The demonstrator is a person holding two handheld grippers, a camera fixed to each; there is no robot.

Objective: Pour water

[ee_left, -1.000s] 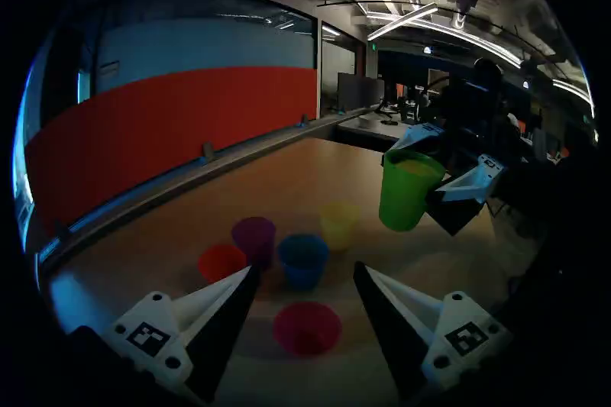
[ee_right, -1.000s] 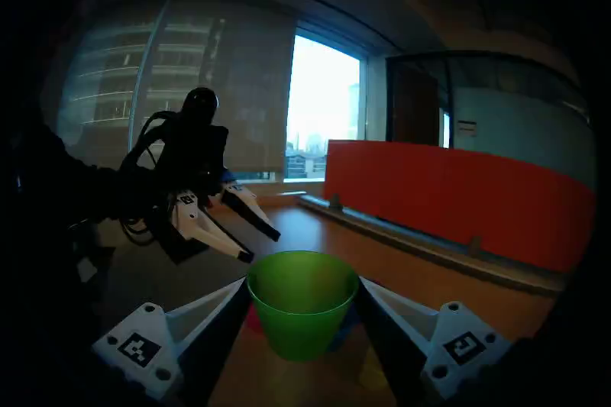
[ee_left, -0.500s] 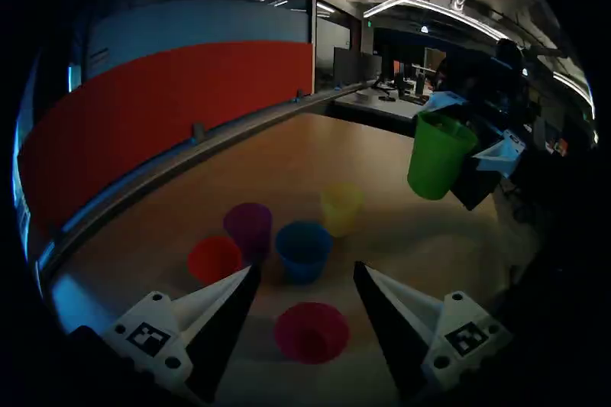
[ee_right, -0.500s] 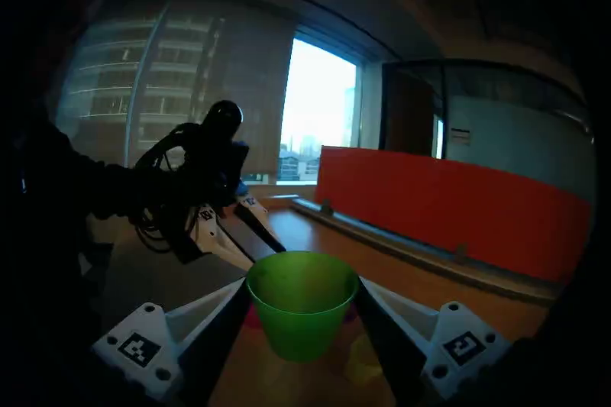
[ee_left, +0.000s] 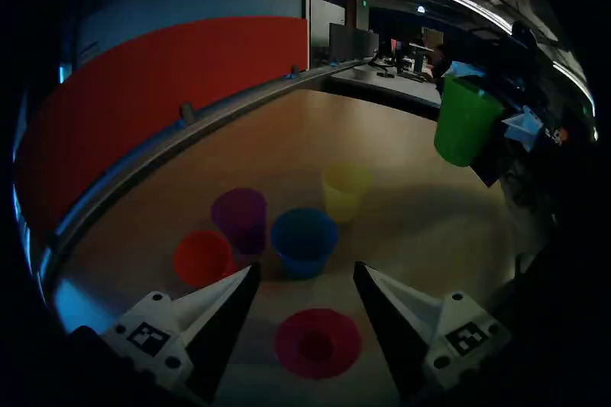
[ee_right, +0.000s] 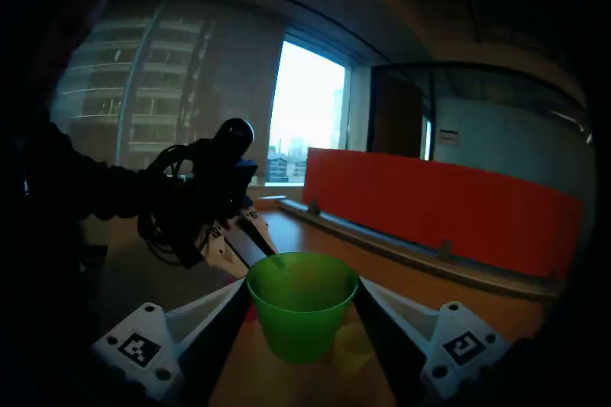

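The green cup [ee_right: 302, 315] is up in the air, pinched at its sides by the right gripper [ee_right: 302, 282], whose jaws close on the cup wall just under the rim. It sits nearly upright. The inside looks plain green and the light is dim, so I cannot tell whether it holds water.

In the left gripper view the cup has climbed and drifted to the upper right over the last second, away from the cluster of cups on the table, and it now hangs well apart from them. In the right gripper view a yellow cup [ee_right: 347, 346] has come into sight below the green one and a little to its right. No lip has tipped yet, so I judge that the pour has not begun and the cup is being carried high to line up over a receiver, possibly the yellow one.

The left gripper [ee_left: 305, 285] has its jaws spread and holds nothing. Its view has closed in on the wooden table [ee_left: 428, 231], and the cups look larger than before. The blue cup [ee_left: 304, 240] stands just ahead of the fingertips, the purple cup [ee_left: 240, 216] is close beside it, the orange cup [ee_left: 202, 258] is farther left, and the pink cup [ee_left: 317, 342] is below between the fingers. A red partition [ee_left: 153, 94] runs along the far edge of the table.
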